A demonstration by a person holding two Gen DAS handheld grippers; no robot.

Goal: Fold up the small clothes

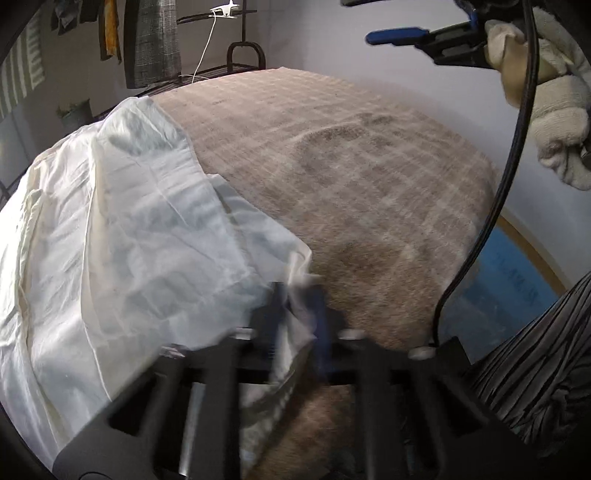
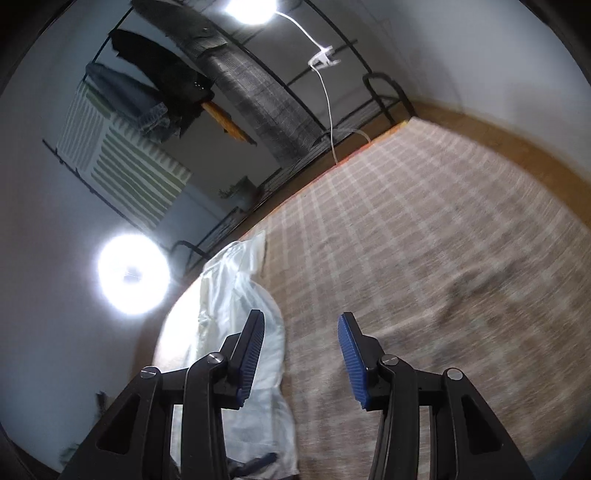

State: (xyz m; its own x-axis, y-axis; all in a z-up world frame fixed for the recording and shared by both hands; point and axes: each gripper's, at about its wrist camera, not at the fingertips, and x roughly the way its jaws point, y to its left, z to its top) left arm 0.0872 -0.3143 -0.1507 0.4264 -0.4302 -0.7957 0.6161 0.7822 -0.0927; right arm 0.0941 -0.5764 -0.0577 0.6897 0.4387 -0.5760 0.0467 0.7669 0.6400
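A white thin garment (image 1: 122,236) lies crumpled on the left half of a checked brown blanket (image 1: 351,166). My left gripper (image 1: 297,295) is shut on a corner of the garment, and the cloth bunches between its fingers. In the right wrist view the garment (image 2: 240,295) lies along the blanket's left edge. My right gripper (image 2: 301,321) is open and empty, held in the air above the blanket (image 2: 424,240). It also shows in the left wrist view (image 1: 376,20) at the top right, held by a gloved hand (image 1: 546,103).
A black metal rack (image 2: 258,96) with hanging clothes stands beyond the blanket's far end. A black cable (image 1: 491,206) hangs from the right gripper. A blue mat (image 1: 509,280) lies beside the blanket on the right. Two bright lamps (image 2: 129,273) glare in the right wrist view.
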